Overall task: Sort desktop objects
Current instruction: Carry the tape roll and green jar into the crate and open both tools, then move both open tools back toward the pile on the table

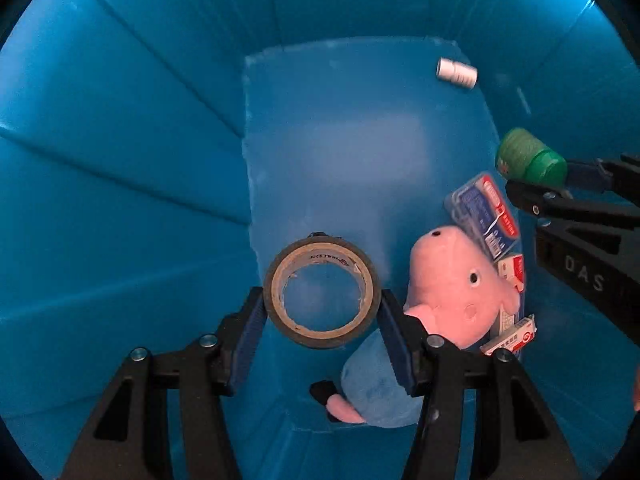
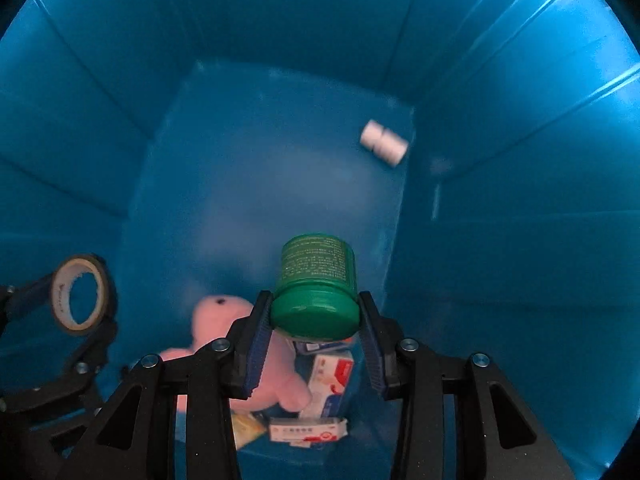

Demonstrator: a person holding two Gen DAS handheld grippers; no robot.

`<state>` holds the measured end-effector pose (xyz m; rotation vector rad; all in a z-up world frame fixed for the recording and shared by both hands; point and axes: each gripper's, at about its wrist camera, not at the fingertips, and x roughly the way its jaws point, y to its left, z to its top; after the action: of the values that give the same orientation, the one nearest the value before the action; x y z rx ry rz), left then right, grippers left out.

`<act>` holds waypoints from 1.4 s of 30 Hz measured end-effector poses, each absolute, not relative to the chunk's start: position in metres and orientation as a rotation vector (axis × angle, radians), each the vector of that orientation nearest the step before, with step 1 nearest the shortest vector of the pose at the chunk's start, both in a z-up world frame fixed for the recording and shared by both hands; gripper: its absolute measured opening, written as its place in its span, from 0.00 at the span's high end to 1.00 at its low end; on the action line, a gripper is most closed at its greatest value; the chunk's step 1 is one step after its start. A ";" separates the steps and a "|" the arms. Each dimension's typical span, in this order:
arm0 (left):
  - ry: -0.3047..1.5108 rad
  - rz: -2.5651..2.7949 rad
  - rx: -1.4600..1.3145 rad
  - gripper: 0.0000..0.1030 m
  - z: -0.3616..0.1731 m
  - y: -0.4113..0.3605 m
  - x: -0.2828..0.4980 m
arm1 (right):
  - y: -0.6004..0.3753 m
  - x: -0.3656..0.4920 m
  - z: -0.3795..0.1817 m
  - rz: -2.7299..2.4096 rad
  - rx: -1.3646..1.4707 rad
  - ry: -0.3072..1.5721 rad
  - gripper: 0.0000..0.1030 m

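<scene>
Both tongs were inside the blue bin [image 1: 120, 160], pointing down at its floor.

L gripper [image 1: 322, 334]: pads pinching a roll of brown tape [image 1: 322, 292] across its outer dia, hole facing the cam. Roll hung above the bin floor, just beside the pink plush pig [image 1: 460, 284], on the side away from the boxes.

R gripper [image 2: 316, 338]: pads pinching a green jar [image 2: 316, 284] at the lid end, body sticking out past the tips. Jar was above the pig and the pile of boxes [image 2: 332, 376], not touching them afaict.

Rest of bin, rel. to pig: clear blue-label case [image 1: 482, 214] and red/white med boxes right against it, wall side. Small white bottle [image 1: 456, 73] lay well apart, at the far end of the floor, near a corner.

Task state (my read): both items over the bin, drop pending.

Risks:
- Tape dropped on edge → likely rolls across the bare floor or bounces. Harmless in-bin, but lands wherever.
- Jar held at the lid only; if lid is loose, body could part from it. Can't tell how tight it is.
- Jar falling onto the boxes → could dent them or tip the case.
- Grippers near each other → careless spread/withdrawal could clash.
</scene>
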<state>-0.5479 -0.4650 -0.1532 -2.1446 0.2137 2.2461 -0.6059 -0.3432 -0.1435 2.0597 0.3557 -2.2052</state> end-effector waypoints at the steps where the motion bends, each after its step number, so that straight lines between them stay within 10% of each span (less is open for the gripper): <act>1: 0.236 2.226 -2.166 0.46 -0.160 -0.463 -0.544 | -0.339 -0.606 -0.153 -2.187 2.086 0.361 0.61; 14: 0.348 2.090 -2.226 0.42 -0.186 -0.444 -0.530 | -0.326 -0.595 -0.187 -2.077 2.234 0.414 0.60; 24: 0.308 2.133 -2.208 0.35 -0.169 -0.441 -0.529 | -0.332 -0.592 -0.181 -2.080 2.209 0.476 0.17; 42: 0.211 2.552 -1.676 0.35 0.036 -0.440 -0.445 | -0.316 -0.507 0.022 -2.325 1.641 0.409 0.02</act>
<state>-0.4446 -0.4404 0.0357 -1.6763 0.2113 2.5518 -0.5067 -0.3164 0.0223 1.6407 0.4086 -2.3253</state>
